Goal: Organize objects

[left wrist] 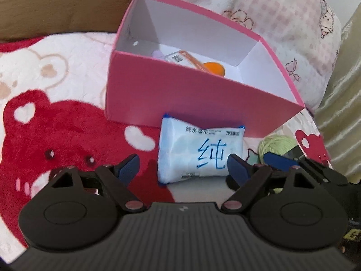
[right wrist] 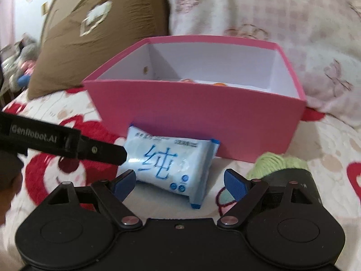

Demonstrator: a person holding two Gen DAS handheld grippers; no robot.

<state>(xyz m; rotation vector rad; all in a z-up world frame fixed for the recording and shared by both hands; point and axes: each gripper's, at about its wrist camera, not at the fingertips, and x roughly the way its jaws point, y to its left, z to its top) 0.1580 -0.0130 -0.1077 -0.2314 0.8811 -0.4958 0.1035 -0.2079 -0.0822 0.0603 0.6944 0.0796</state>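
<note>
A light-blue wet-wipes pack [left wrist: 200,151] lies on the bear blanket, against the front wall of an open pink box [left wrist: 180,99]. My left gripper [left wrist: 182,169] is open, its blue pads on either side of the pack's near end without pressing on it. My right gripper [right wrist: 180,180] is also open, just short of the same pack [right wrist: 171,164]. One left finger [right wrist: 101,152] reaches in to the pack's left end. The box [right wrist: 203,117] holds an orange item [left wrist: 213,67] and a labelled packet [left wrist: 178,57]. A green yarn ball [right wrist: 275,160] lies to the right.
A red and white bear blanket [left wrist: 56,117] covers the bed. A brown pillow [right wrist: 94,36] and a pink patterned pillow [left wrist: 270,22] rise behind the box. Pale green fabric [left wrist: 343,113] hangs on the right. A dark object [right wrist: 291,175] sits beside the yarn.
</note>
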